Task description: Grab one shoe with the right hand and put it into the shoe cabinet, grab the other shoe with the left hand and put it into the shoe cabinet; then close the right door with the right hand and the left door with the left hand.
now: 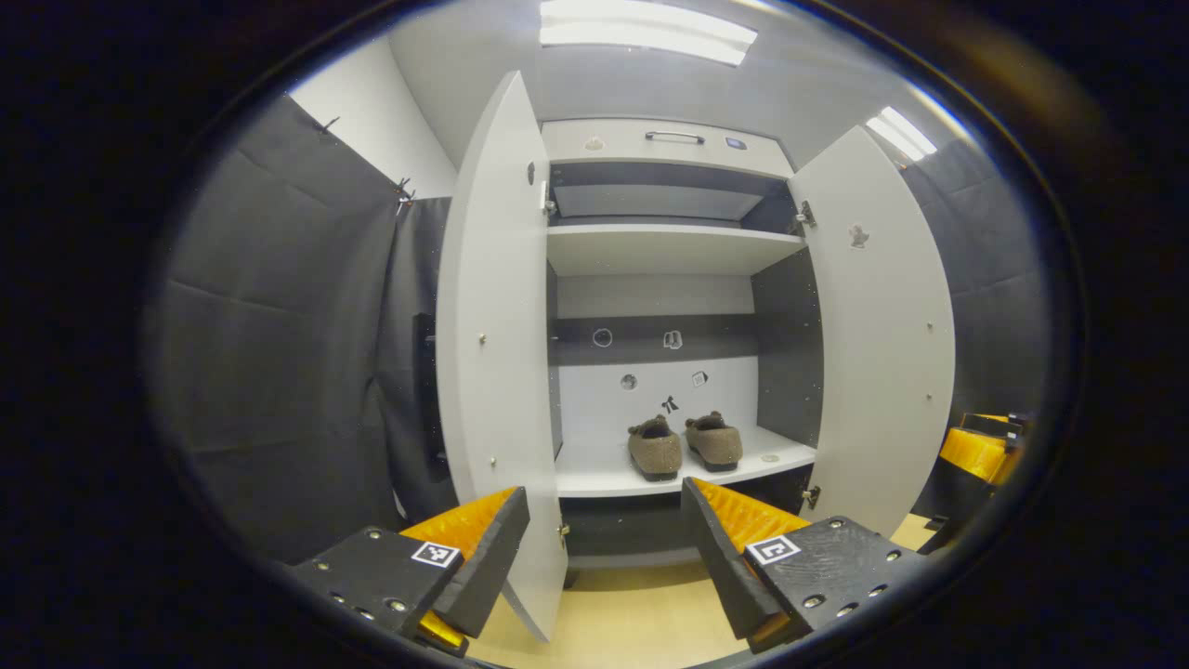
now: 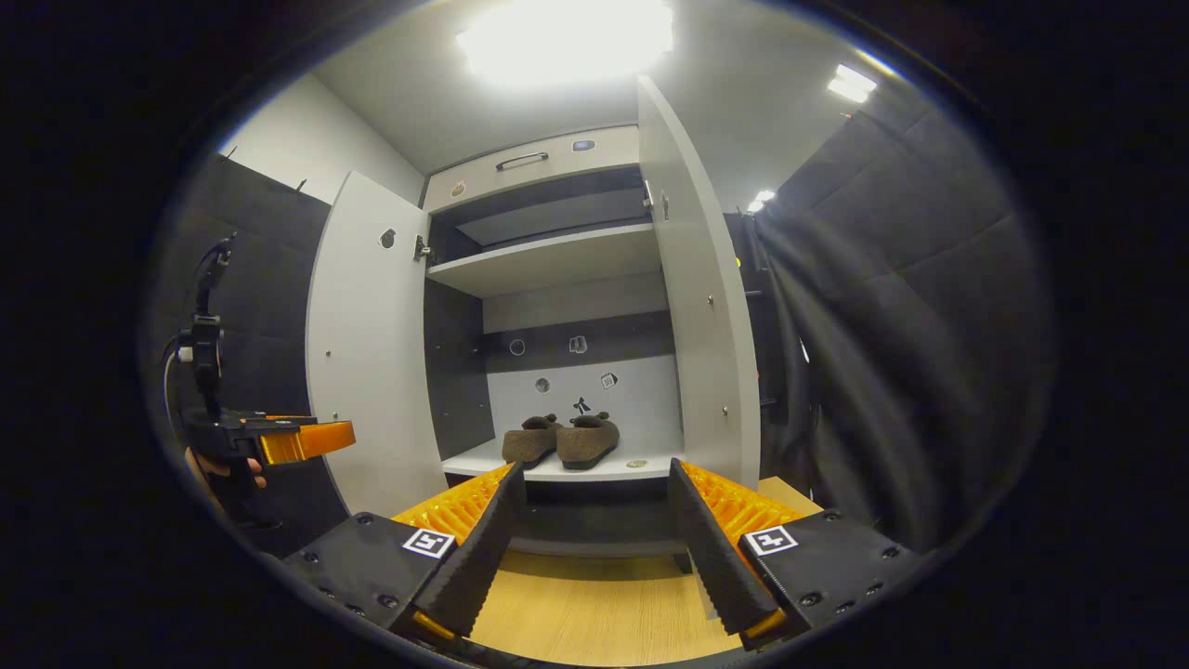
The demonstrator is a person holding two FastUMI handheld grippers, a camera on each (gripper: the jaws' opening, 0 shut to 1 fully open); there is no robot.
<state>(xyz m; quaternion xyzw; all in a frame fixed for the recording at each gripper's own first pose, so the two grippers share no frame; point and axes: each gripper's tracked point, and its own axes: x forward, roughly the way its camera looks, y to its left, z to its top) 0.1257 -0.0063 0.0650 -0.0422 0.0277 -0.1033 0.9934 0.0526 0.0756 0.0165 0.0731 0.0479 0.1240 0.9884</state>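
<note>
Shoes first: two brown fuzzy slip-on shoes [image 1: 685,446] sit side by side on the lower white shelf [image 1: 594,474] of the tall white shoe cabinet [image 1: 664,139], toes pointing out, touching or nearly so. That placement looks done, so the doors are what's left. Both are swung wide. In the left gripper view, the left gripper [image 1: 604,548] hangs low in front of the cabinet with its fingers spread apart and nothing between them, and the flat white left door [image 1: 492,353] stands edge-on just beside its left finger. Over in the right gripper view, the right gripper [image 2: 590,539] is likewise spread and empty, squared up to the opening above the pale wood floor [image 2: 594,604], with the flat white right door [image 2: 701,307] rising just above its right finger. By the task's order, that right door goes first, and the gripper looks well placed to push it.
</note>
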